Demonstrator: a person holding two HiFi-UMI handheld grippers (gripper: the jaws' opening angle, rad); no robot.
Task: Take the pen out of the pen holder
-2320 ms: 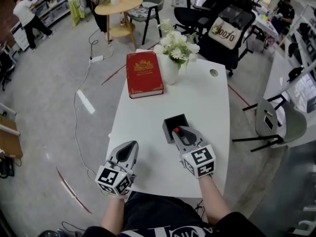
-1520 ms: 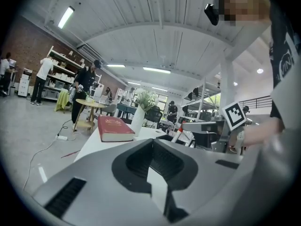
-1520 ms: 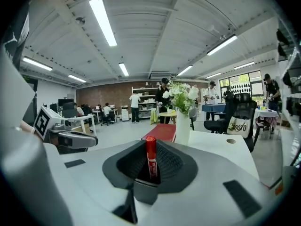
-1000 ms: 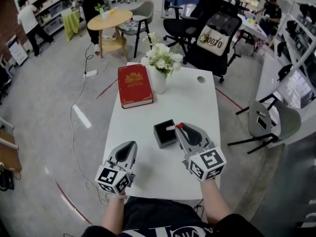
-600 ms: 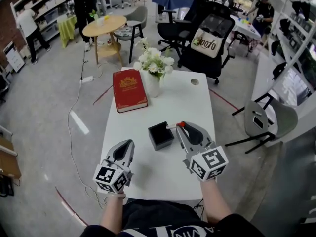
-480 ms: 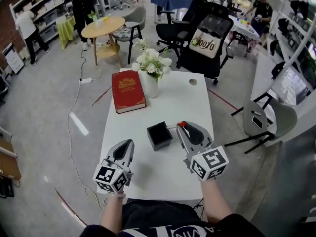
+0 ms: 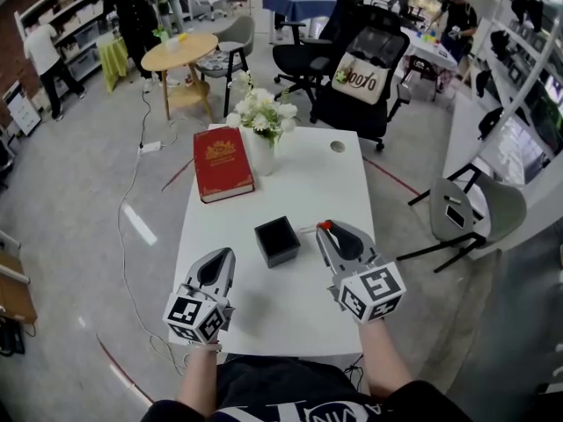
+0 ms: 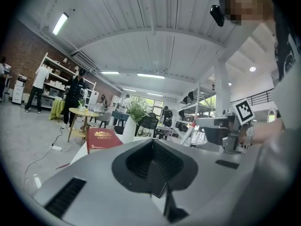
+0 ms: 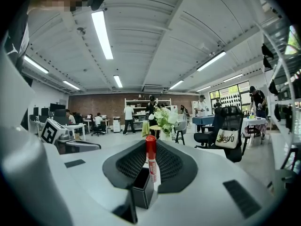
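right gripper (image 7: 324, 229) clamps the red-capped pen (image 9: 150, 160), pen out of the black pen holder (image 7: 277, 240) and just right of it, over the white table (image 7: 308, 170). left gripper (image 7: 223, 255) jaws together, nothing in them, front left of table.

White surface (image 7: 339, 196) carries a vase of white flowers (image 7: 260, 148) at its far end. Red book (image 7: 222, 163) lies flat just left of the vase, and a round cable grommet (image 7: 338, 147) sits to the vase's right. Black office chair (image 7: 356, 77) stands behind the vase, with a round wooden table (image 7: 180, 53) farther back-left.
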